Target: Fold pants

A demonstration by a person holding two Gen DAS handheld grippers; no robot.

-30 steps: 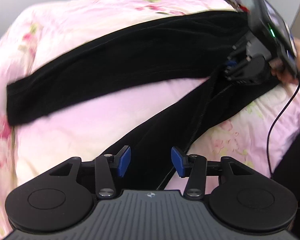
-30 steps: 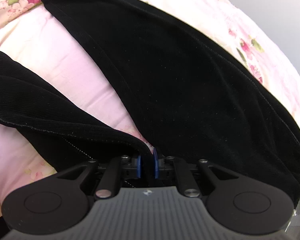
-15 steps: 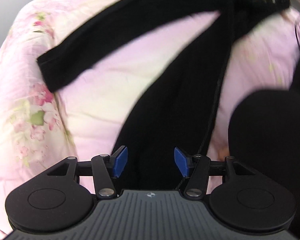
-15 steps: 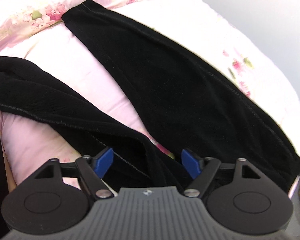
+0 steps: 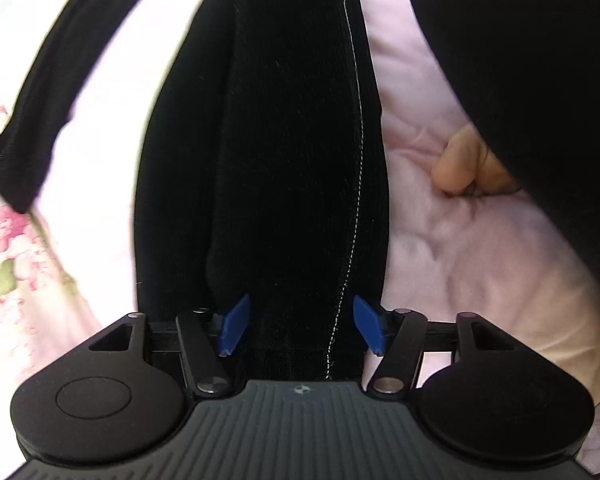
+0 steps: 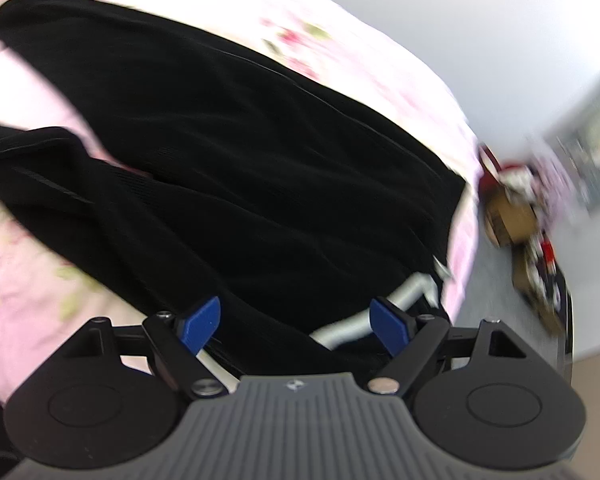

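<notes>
Left wrist view: left hand-held gripper [image 5: 300,326] points down over one leg of the black pants [image 5: 284,152], jaws opening, cloth below and between but unpinched. Pants lie spread on the pink floral bedspread [image 5: 440,240]. Right hand-held gripper [image 6: 298,322] hangs spread wide above the waist end, gripping nothing.

Black pants [image 5: 284,168] with a pale stitched seam lie on a pink bedspread [image 5: 452,240] printed with pink flowers and green leaves. Both the left gripper [image 5: 300,326] and right gripper [image 6: 296,326] are black with blue pads.
</notes>
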